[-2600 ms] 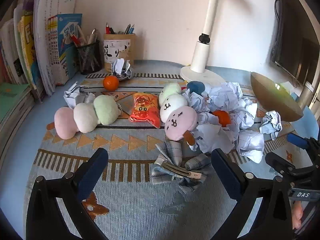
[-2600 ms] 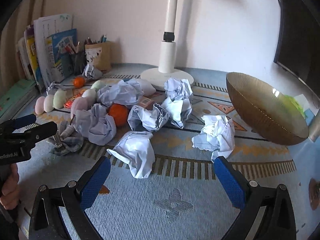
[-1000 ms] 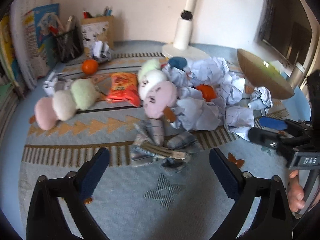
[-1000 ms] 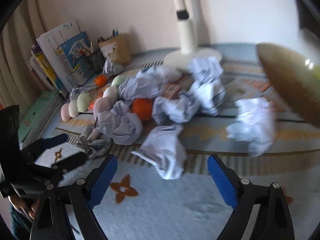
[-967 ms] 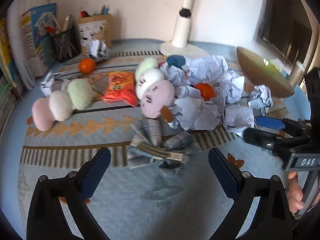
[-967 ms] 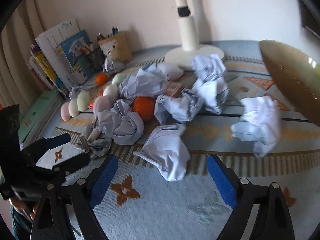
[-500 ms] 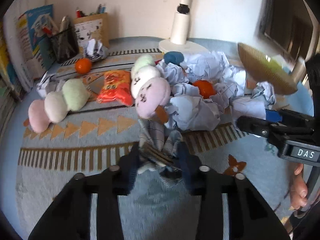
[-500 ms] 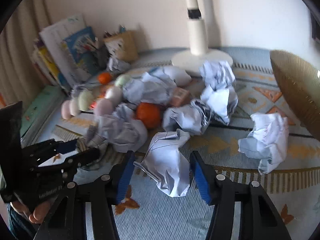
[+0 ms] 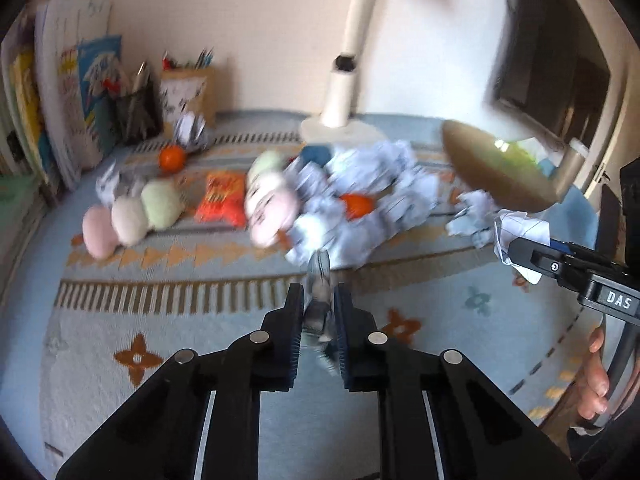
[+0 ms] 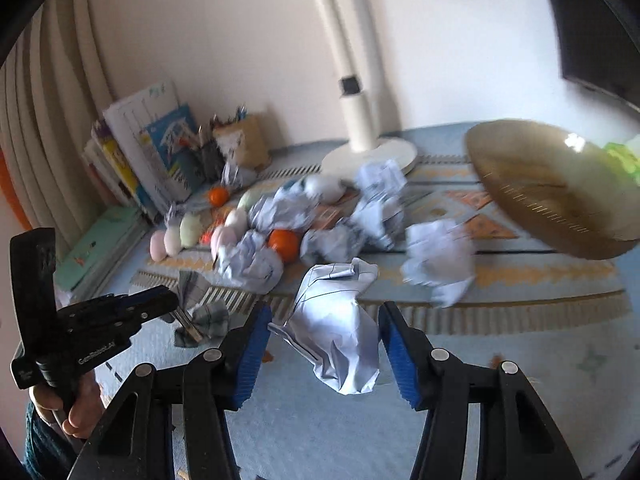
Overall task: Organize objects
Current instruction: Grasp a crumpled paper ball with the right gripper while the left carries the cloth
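Paper ball (image 10: 338, 330) sits clasped between the right gripper (image 10: 324, 354) jaws, above the rug; the gold bowl (image 10: 560, 220) lies toward 2 o'clock. Left gripper (image 9: 318, 330) jaws pinch the checked cloth (image 9: 319, 292) upright, farther from the bowl.

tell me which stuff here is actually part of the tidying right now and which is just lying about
In hand now:
- left gripper, shut on the plaid bow clip
- right gripper, shut on the crumpled paper ball
- gold bowl, a likely drop spot

Lying about:
- plush dango skewers
- snack packet
- oranges
- lamp base
- books
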`<state>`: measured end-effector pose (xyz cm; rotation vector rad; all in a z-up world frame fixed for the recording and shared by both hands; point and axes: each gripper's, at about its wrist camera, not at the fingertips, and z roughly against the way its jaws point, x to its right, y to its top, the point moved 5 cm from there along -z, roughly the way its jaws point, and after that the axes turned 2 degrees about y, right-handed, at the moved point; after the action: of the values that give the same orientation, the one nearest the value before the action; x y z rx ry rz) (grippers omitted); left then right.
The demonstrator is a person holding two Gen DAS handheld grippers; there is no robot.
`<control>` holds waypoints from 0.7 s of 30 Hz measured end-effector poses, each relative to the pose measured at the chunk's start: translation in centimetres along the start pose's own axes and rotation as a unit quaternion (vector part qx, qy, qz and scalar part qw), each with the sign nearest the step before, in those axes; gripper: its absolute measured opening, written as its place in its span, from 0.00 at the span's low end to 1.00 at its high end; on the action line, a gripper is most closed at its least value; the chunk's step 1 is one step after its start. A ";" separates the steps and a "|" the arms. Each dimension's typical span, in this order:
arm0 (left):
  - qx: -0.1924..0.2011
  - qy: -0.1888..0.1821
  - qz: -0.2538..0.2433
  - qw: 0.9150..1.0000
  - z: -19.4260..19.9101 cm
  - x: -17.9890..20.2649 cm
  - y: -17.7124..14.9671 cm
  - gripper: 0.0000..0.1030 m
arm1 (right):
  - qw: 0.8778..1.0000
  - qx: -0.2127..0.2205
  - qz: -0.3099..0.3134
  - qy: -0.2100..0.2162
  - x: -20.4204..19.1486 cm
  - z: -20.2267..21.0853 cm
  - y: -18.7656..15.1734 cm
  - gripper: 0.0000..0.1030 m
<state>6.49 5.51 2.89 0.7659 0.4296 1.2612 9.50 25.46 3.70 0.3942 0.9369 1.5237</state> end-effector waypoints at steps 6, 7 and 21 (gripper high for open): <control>0.013 0.002 -0.022 1.000 0.6 2.7 1.4 0.10 | 0.999 0.023 -0.037 -0.012 4.2 3.2 0.4 0.53; 0.011 0.001 -0.018 1.000 0.6 2.6 1.3 0.10 | 0.999 0.027 -0.044 -0.011 4.8 3.7 0.3 0.53; -0.056 0.081 0.017 0.995 -3.9 -1.2 -3.1 0.64 | 0.997 0.012 -0.073 0.010 6.8 3.9 -1.7 0.54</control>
<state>5.68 5.08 -2.15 0.5801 0.4742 1.3737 12.07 33.02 3.03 0.3205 0.9795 1.3871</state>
